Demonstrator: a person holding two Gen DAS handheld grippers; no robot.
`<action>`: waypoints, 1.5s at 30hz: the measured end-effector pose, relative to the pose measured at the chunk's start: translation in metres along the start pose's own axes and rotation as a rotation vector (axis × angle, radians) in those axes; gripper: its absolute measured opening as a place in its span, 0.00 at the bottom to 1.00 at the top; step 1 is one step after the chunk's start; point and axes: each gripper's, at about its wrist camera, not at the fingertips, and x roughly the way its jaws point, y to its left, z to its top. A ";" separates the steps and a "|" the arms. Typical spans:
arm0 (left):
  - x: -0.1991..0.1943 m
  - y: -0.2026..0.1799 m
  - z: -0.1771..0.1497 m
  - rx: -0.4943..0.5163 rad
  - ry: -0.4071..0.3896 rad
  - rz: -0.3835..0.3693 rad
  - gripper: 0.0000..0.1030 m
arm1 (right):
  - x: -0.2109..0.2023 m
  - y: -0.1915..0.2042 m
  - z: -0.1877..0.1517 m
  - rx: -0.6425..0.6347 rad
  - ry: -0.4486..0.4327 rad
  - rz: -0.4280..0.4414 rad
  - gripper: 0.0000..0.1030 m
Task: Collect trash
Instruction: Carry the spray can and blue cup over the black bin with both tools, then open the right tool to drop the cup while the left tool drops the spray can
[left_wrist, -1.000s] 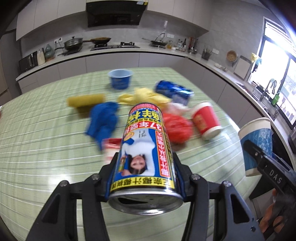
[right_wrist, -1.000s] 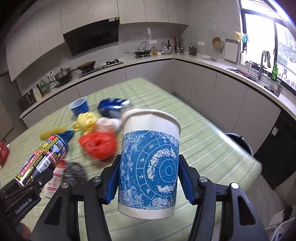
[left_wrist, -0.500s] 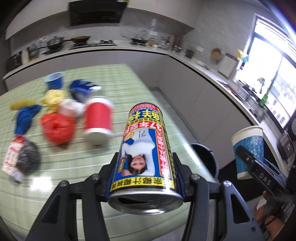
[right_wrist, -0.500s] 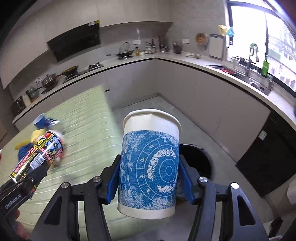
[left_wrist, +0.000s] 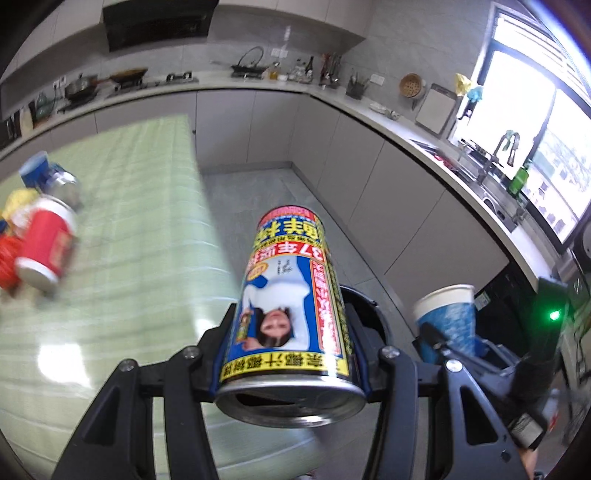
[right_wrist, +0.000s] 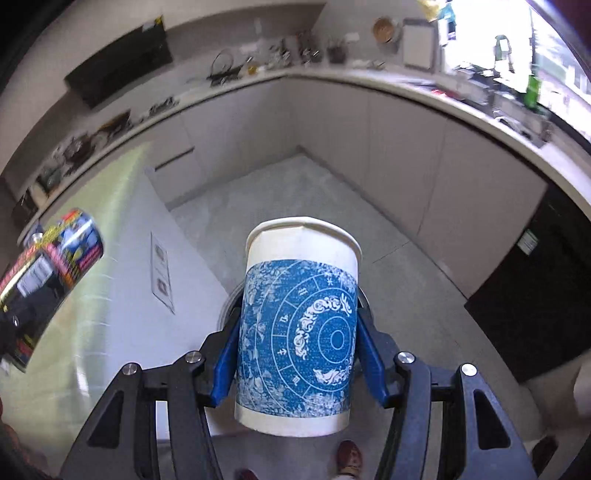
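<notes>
My left gripper (left_wrist: 290, 328) is shut on a printed drink can (left_wrist: 290, 306), held past the right edge of the green table (left_wrist: 147, 266). A dark round trash bin (left_wrist: 369, 314) sits on the floor behind the can, mostly hidden. My right gripper (right_wrist: 297, 343) is shut on a blue-and-white paper cup (right_wrist: 299, 332), held above the same bin (right_wrist: 229, 306), whose rim peeks out beside the cup. The cup also shows in the left wrist view (left_wrist: 447, 321), and the can in the right wrist view (right_wrist: 48, 273).
A red paper cup (left_wrist: 44, 247), a red bag (left_wrist: 5, 258), a yellow rag (left_wrist: 18, 197) and a blue cup (left_wrist: 35, 170) lie on the table at far left. Grey cabinets (left_wrist: 369, 166) and a counter wrap the floor. A dark appliance (right_wrist: 535, 295) stands to the right.
Both grippers swung right, off the table and out over the floor, still holding the can and the cup. The trash bin has come under them; the table trash has slid to the far left.
</notes>
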 end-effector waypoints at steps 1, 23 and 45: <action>0.007 -0.009 -0.002 -0.008 0.008 0.007 0.52 | 0.009 -0.007 0.003 -0.019 0.015 0.016 0.58; 0.129 -0.056 -0.042 -0.098 0.157 0.184 0.52 | 0.145 -0.071 0.015 -0.154 0.148 0.132 0.79; 0.105 -0.107 -0.015 -0.007 0.149 0.161 0.69 | 0.086 -0.107 0.041 -0.054 0.046 0.022 0.79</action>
